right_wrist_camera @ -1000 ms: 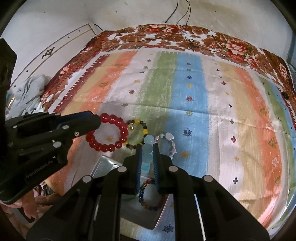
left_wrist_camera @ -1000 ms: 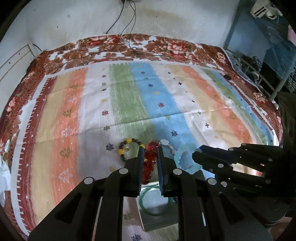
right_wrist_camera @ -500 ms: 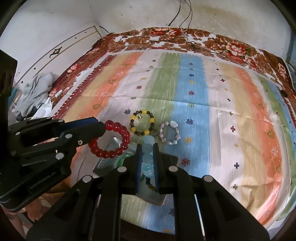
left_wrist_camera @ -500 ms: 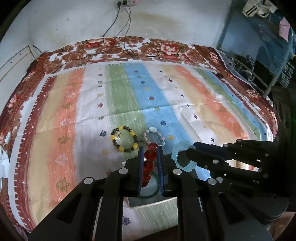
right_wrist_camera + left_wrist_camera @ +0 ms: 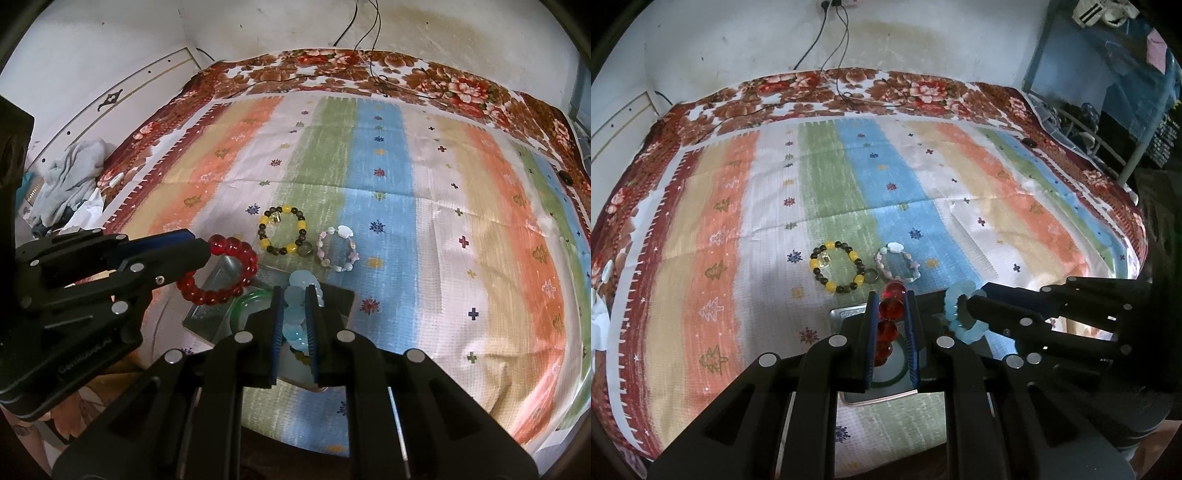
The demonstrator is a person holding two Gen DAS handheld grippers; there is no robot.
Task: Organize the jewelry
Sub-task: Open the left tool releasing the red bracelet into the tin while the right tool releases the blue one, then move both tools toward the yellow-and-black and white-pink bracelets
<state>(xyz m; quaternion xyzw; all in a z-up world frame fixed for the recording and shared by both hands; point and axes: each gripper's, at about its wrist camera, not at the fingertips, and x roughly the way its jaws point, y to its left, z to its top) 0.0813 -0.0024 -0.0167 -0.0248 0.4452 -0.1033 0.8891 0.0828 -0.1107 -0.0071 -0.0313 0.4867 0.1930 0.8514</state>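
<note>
Red beads (image 5: 891, 321) sit clenched in my left claw (image 5: 891, 325), pale blue beads (image 5: 295, 314) in my right claw (image 5: 294, 321), both over the tray (image 5: 210, 314). Two bracelets, yellow-and-dark (image 5: 282, 230) and pastel (image 5: 338, 248), remain on the bed (image 5: 461, 206).

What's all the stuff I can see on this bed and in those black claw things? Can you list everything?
Red bead bracelet: one, clear red, pinched in the left claw above the tray.
Pale blue bead bracelet: one, light blue, pinched in the right claw above the tray.
Yellow and dark bead bracelet: one, lying on the bedsheet.
Pastel bracelet: one, pink and white, on the sheet beside it.
Small ring: one, dark metal, between those two.
Green bangle: one, in the tray.
Tray: one, silvery, near edge.
Bedsheet: one, striped.
Left gripper: black, shut.
Right gripper: black, shut.
</note>
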